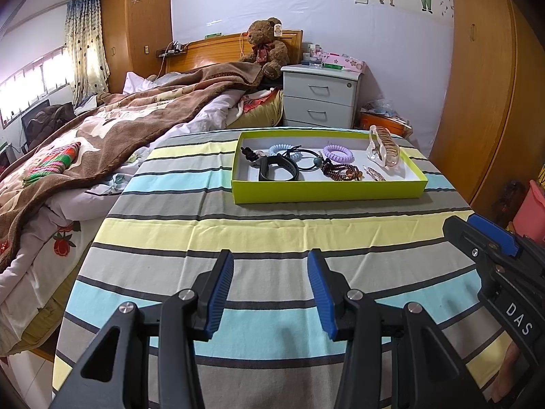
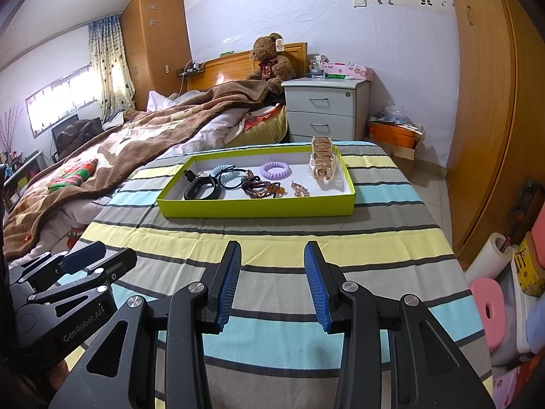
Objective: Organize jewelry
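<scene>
Both tools – left tool (image 1: 270,293) and right tool (image 2: 272,284) – hovered apart and empty, well short of the green tray (image 2: 255,208) ahead, where the jewelry was gathered, probably for sorting.

daylight pours in from the window (image 1: 30,81) at left, blown out white behind the curtain (image 1: 87,44). room evenly bright, focus crisp. soft shadow hugs the green tray (image 2: 255,208) front. fisheye bends the wardrobe (image 2: 483,102); corners vignette to black.
</scene>
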### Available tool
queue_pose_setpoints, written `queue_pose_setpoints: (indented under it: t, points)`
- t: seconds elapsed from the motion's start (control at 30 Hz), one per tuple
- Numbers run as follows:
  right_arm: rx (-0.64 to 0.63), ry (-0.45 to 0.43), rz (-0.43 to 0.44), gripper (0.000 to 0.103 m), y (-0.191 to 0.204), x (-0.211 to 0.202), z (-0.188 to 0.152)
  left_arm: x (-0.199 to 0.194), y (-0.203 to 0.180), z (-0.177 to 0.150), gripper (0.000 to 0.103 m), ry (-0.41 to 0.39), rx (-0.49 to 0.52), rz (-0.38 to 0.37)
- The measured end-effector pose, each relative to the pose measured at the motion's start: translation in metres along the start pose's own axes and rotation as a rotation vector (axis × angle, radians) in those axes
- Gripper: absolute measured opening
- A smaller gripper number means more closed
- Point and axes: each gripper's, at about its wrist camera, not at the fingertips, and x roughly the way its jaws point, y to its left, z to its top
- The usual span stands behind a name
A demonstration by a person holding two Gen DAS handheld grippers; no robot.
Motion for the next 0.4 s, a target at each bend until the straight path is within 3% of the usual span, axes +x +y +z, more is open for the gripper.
queue_pose_setpoints:
  t: [0.4]
  points:
    - [0.001, 0.001, 0.0, 0.039, -0.0001, 0.0001, 0.0, -0.0022, 0.0021, -0.0017, 0.047, 0.0, 0.001, 0.013]
